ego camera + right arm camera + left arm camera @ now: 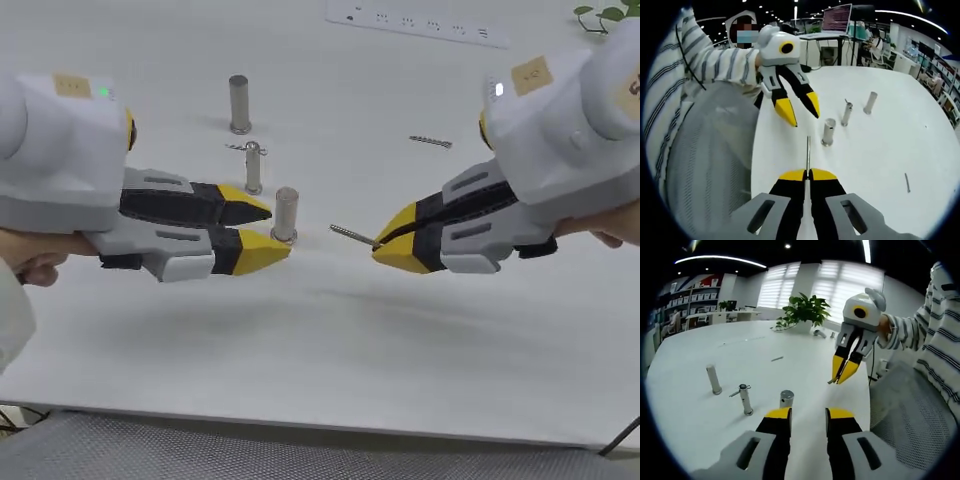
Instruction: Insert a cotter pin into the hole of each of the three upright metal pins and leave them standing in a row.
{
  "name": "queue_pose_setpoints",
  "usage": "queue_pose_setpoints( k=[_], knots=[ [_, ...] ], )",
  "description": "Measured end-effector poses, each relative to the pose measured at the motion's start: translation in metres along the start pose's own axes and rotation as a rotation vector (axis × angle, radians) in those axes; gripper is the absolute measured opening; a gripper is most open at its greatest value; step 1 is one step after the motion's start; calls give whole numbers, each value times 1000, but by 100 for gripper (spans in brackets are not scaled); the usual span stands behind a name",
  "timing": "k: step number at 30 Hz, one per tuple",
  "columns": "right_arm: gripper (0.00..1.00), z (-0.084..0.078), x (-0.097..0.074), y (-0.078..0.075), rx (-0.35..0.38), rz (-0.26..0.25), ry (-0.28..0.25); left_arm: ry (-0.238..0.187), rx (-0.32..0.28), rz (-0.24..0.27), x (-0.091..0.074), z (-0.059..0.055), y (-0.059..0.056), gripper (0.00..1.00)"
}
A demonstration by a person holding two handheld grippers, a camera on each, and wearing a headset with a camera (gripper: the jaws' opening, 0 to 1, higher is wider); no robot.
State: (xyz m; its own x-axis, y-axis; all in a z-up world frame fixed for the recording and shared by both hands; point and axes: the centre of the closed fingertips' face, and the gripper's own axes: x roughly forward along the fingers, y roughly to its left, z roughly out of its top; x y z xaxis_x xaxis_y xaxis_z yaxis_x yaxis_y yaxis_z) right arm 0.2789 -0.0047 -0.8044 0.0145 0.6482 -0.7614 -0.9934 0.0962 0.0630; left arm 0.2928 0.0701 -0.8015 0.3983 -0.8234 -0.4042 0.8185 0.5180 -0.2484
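Steel cotter pin (351, 235) sits clamped in the closed right gripper (382, 243), pointing at the upright pin (286, 212) nearest the counter's front edge, while the left gripper (807, 415) gapes open beside it. Likely the second insertion, since the middle pin (253, 165) already carries one; next, align the tip with the hole. Tan stickers (531, 74) are unreadable

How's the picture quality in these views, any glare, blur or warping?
Head view: soft even light, faint shadows on the table, nearest pin sharp. Left gripper view: fisheye curves the table edge, windows washed out. Right gripper view: cotter pin crisp, background bent.
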Motion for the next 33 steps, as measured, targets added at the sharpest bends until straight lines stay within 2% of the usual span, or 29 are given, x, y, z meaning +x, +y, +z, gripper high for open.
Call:
queue_pose_setpoints(
  k=[1, 3, 9, 14, 19, 23, 33],
  knots=[
    [4, 1, 0, -2, 7, -2, -3, -1, -3, 9, 0, -1, 3, 26],
    [4, 2, 1, -3, 14, -3, -4, 8, -4, 66, 1, -4, 16, 30],
    [4, 4, 2, -10, 13, -16, 17, -1, -7, 93, 10, -9, 25, 34],
    [4, 4, 3, -22, 3, -34, 54, 26, 6, 84, 20, -17, 26, 34],
    [4, 5, 5, -29, -7, -36, 75, 10, 7, 97, 27, -14, 30, 34],
    [4, 6, 9, -31, -7, -31, 89, 8, 11, 93, 31, -13, 31, 33],
    [4, 8, 23, -32, -22, -13, 117, 21, 10, 96, 38, -21, 34, 30]
  ],
)
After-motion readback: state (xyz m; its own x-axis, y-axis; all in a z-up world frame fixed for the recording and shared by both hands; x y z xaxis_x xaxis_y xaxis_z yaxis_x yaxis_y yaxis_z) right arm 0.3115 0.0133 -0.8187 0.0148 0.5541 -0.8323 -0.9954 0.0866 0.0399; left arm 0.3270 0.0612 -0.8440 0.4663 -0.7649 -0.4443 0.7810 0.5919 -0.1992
